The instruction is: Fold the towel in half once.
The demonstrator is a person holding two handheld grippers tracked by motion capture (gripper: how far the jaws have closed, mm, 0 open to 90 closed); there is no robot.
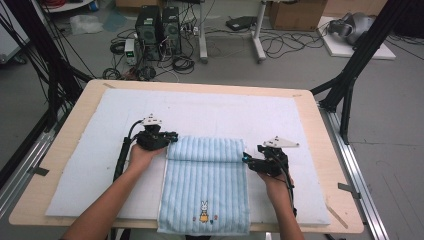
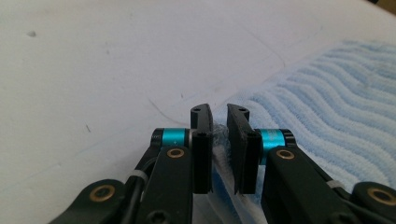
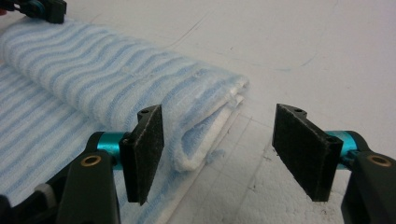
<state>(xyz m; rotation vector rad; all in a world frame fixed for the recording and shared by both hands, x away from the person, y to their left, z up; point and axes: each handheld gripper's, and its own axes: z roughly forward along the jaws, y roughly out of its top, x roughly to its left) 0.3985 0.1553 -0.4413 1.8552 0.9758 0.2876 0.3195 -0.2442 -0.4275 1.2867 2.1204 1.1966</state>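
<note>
Two tools work one towel (image 1: pixel 205 185), a blue striped cloth lying on the white pad (image 1: pixel 100 150) that covers the table (image 1: pixel 330 150), its near end hanging over the table's front edge and its far end turned back on itself into a thick fold (image 1: pixel 205 149). That fold is what our coming move turns on: its long axis runs across the table, from our left hand to our right, and we have one tool at each end of it. Our left tool (image 2: pixel 219 135) has its jaws drawn nearly together on the fold's left corner, and in the left gripper view we see a bit of towel edge pinched between the pads, so we judge that end to be held. Our right tool (image 3: pixel 219 149) stands wide open just at the fold's right end (image 3: pixel 210 135); in the right gripper view the doubled edge lies between the jaws but nearer the left one, and neither pad presses on it. Neither hand is nearer than the other; they are level with each other along the fold. We judge that the right tool must close on its end before we can carry the fold on toward us evenly.
</note>
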